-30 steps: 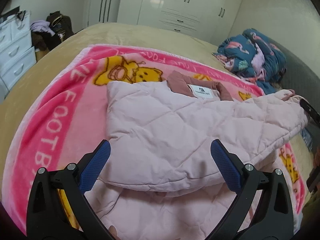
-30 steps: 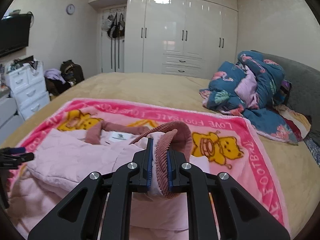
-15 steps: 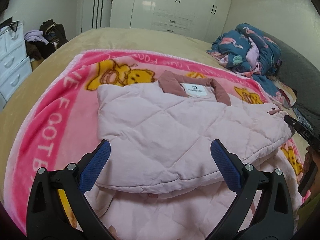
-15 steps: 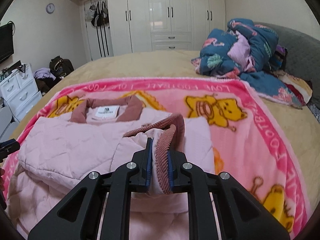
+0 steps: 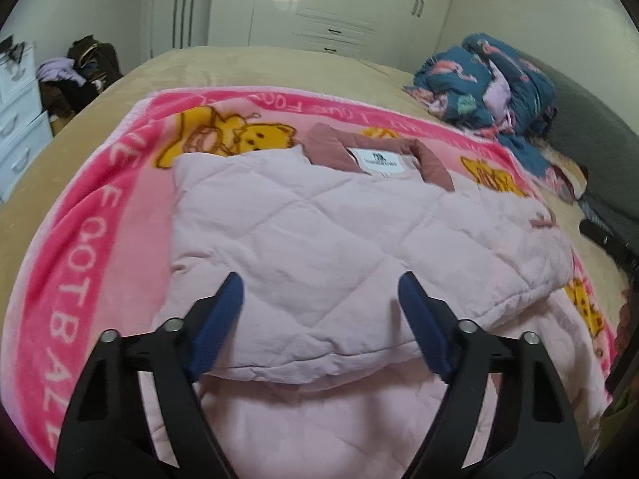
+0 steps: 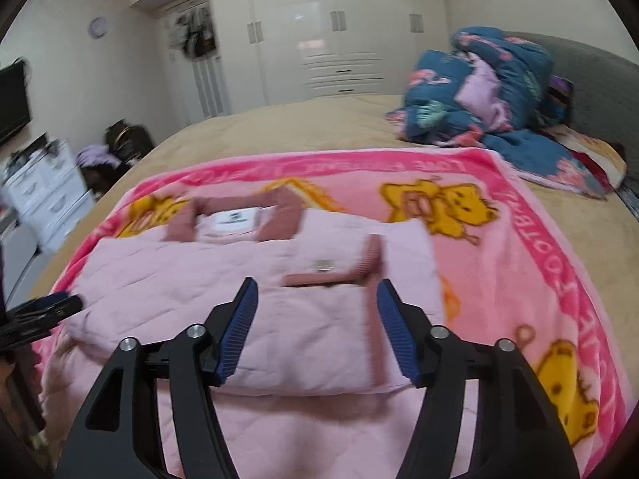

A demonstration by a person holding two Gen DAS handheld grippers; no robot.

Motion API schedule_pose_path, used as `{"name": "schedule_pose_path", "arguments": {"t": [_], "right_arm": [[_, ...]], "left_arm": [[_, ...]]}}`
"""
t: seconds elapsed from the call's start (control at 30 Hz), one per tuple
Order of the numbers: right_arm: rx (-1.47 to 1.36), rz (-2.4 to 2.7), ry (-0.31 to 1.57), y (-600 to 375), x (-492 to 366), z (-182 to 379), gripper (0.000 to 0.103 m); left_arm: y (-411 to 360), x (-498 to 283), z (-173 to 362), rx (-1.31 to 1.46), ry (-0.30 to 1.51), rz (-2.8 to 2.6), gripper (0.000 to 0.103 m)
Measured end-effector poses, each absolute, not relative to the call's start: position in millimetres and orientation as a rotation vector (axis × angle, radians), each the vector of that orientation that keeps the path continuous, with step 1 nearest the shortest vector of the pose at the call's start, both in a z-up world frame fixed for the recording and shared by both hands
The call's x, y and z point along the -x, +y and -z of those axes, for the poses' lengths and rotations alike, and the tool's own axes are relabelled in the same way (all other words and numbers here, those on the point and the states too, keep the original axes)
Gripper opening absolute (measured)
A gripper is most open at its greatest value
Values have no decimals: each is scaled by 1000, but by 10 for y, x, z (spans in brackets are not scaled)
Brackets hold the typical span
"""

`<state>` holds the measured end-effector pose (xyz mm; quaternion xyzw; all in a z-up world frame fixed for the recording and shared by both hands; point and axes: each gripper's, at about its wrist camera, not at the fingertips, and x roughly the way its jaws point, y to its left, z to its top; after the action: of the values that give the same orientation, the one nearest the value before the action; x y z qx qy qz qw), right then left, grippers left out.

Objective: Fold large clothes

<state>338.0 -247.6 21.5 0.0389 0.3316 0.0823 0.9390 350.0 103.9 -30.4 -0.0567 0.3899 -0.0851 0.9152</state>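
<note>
A home bedroom: wide bed (image 6: 327, 127), white built-in wardrobes (image 6: 319, 32), drawer chest (image 6: 48, 187), wall clock (image 6: 98, 26).

Left tongs (image 5: 319, 291): two matte black angular arms with triangular cut-outs, each tipped by a dark blue ribbed pad. Round silver screws sit on the arms, two to a side. Right tongs (image 6: 315, 291): the same build, black arms, silver screws, and blue fingers (image 6: 239, 331) with fine ridges across their inner faces.
</note>
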Motion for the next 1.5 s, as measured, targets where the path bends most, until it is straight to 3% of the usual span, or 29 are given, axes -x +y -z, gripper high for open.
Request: {"name": "schedule_pose_path", "arguments": {"t": [0.3, 0.53, 0.73, 1.1, 1.33, 1.5], "right_arm": [[-2, -314, 726, -1849, -3507, -223, 78], [-49, -319, 880, -1670, -3830, 158, 85], [54, -252, 968, -1504, -3975, 651, 89], [74, -239, 951, -1484, -4010, 786, 91], [-1, -267, 923, -1638, -3830, 480, 92], [-81, -264, 886, -1830, -3701, 209, 99]], "left_arm": [[1078, -3595, 591, 147, 910, 139, 70], [1071, -3596, 631, 150, 914, 130, 71], [1063, -3623, 688, 140, 925, 139, 71], [1066, -3638, 686, 150, 940, 142, 71], [1068, -3628, 552, 152, 957, 148, 93], [1040, -3569, 408, 149, 942, 141, 94]]}}
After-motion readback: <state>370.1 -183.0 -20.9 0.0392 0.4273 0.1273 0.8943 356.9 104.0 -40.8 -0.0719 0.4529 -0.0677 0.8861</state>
